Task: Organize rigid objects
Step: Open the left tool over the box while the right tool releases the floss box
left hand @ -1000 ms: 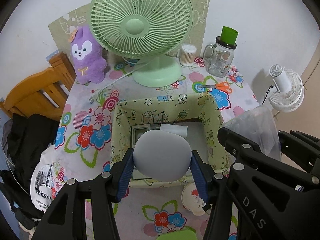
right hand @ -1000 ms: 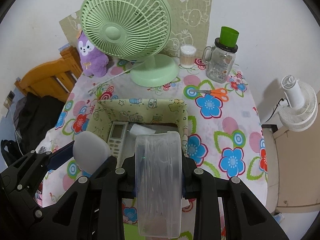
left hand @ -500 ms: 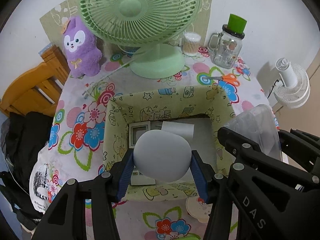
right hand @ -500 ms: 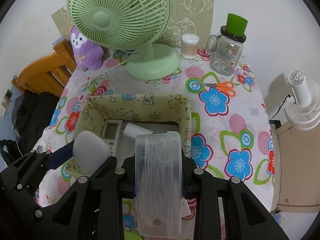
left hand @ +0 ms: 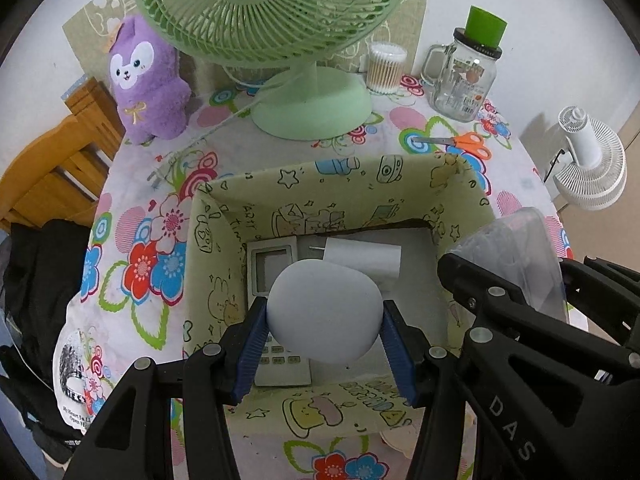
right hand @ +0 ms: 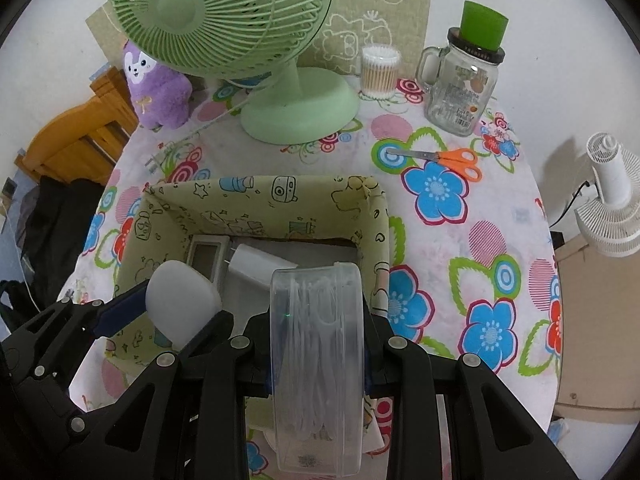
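Box (left hand: pixel 224 264) w/ cartoon print sits near the front of the floral table (right hand: pixel 480 216), open top, right under both my tools. Already inside: a remote (left hand: pixel 272 264) flat along its left side and a white charger (left hand: pixel 362 256) at the back.

My left gripper (left hand: pixel 324 344) is clamped on a grey oval pebble-like thing (left hand: pixel 323 312), blue pads tight on both its sides, held above the remote. My right gripper (right hand: pixel 318 344) is shut on a clear case (right hand: pixel 318 344) standing on edge, thin white picks inside, above the box's right half.

Judging by that, both items go in next: 2 drops, 1 per hand.

Risks as I see them:
- Both tools are crowded side by side over 1 small box. Lowering together, frames could knock and jar a grip.
- Oval is smooth and rounded, pads hold only its edges. It could squirt out and land on the remote's screen or bounce off.
- Case is tall and narrow. Let go on edge, it prob tips over, maybe onto the charger prongs, or leans on the wall.
- Box walls look like soft fabric or card. A finger catching the near rim could fold it or drag the whole box.
- Fan (left hand: pixel 280 8) stands just behind the box; pulling up and back carelessly could hit its cage.

Scissors (right hand: pixel 444 160), jar (right hand: pixel 460 92) and swab tub (right hand: pixel 380 72) stay well apart at the back, no trouble there.
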Action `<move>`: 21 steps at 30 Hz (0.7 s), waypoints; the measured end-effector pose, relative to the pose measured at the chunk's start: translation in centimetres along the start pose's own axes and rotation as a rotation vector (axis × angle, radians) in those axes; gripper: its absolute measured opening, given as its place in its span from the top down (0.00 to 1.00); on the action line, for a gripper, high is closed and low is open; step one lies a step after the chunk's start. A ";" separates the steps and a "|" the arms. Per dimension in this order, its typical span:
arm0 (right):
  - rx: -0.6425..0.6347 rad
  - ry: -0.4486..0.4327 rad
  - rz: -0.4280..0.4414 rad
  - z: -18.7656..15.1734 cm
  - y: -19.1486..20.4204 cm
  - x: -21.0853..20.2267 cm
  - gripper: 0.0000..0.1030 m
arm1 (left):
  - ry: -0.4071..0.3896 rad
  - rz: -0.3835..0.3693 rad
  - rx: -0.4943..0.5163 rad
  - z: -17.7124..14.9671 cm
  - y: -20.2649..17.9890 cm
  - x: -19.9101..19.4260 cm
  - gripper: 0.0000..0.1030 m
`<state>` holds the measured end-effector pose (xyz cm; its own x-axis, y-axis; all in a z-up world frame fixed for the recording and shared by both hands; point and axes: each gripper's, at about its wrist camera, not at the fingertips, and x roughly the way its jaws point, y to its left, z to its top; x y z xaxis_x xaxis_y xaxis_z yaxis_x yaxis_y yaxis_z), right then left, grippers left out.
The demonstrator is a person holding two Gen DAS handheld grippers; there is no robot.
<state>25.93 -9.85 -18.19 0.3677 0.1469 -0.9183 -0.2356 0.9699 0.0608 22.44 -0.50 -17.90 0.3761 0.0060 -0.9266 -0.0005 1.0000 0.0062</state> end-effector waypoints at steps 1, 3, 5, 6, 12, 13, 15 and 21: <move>-0.002 0.003 -0.003 0.0 0.1 0.2 0.68 | 0.005 0.001 0.000 0.0 0.1 0.2 0.45; -0.007 0.004 -0.010 -0.1 0.2 0.4 0.68 | 0.020 0.000 0.004 -0.1 0.1 0.7 0.45; -0.011 0.004 -0.012 -0.1 0.3 0.6 0.68 | 0.025 -0.007 0.007 -0.1 0.2 1.0 0.44; -0.010 0.003 -0.014 -0.1 0.2 0.7 0.68 | 0.024 -0.010 0.006 -0.1 0.2 1.0 0.44; -0.005 0.011 -0.011 -0.1 0.2 1.1 0.68 | 0.020 -0.014 0.021 -0.1 0.1 1.3 0.27; -0.004 0.012 -0.012 -0.1 0.2 1.2 0.68 | 0.022 -0.012 0.027 -0.2 0.0 1.3 0.24; -0.004 0.016 -0.011 -0.1 0.2 1.4 0.68 | 0.027 -0.001 0.037 -0.2 0.0 1.5 0.21; 0.002 0.032 -0.005 -0.1 0.3 2.3 0.68 | 0.041 0.019 0.052 -0.5 0.2 1.8 0.14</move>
<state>26.60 -9.21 -20.28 0.3399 0.1362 -0.9305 -0.2323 0.9710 0.0573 22.67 -0.29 -19.79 0.3380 0.0263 -0.9408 0.0410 0.9982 0.0427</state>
